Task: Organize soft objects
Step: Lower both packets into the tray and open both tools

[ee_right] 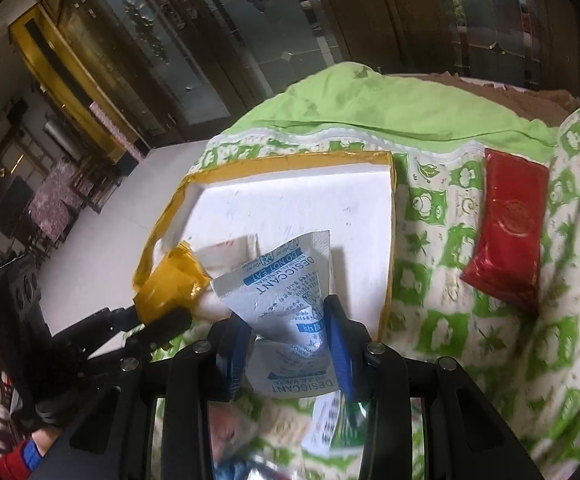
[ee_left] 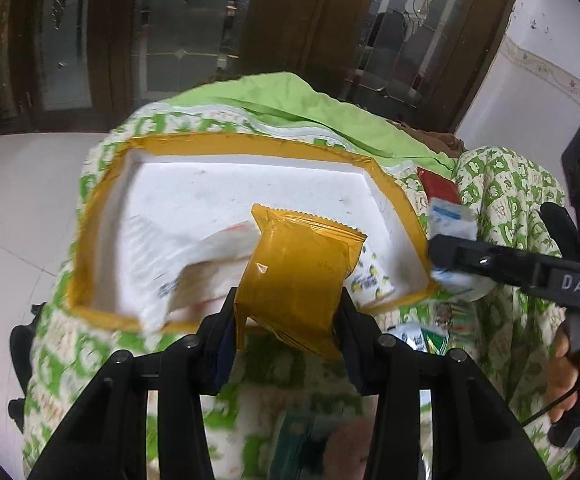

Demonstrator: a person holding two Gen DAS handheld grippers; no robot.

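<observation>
My left gripper (ee_left: 287,312) is shut on a yellow packet (ee_left: 298,276) and holds it over the near edge of a white foam tray (ee_left: 249,184) with a yellow taped rim. My right gripper (ee_right: 287,328) is shut on a white and blue desiccant packet (ee_right: 285,292), held above the tray's (ee_right: 310,204) near right corner. The yellow packet (ee_right: 169,284) and left gripper (ee_right: 157,320) show at left in the right wrist view. The right gripper (ee_left: 450,256) with the desiccant packet (ee_left: 450,220) shows at right in the left wrist view. A white packet (ee_left: 193,264) lies in the tray.
The tray rests on a green and white patterned quilt (ee_right: 442,280) over a bed. A red packet (ee_right: 506,232) lies on the quilt right of the tray. More packets (ee_right: 334,420) lie below the grippers. Dark wooden glass doors (ee_left: 193,28) and a pale tiled floor (ee_left: 17,200) lie beyond.
</observation>
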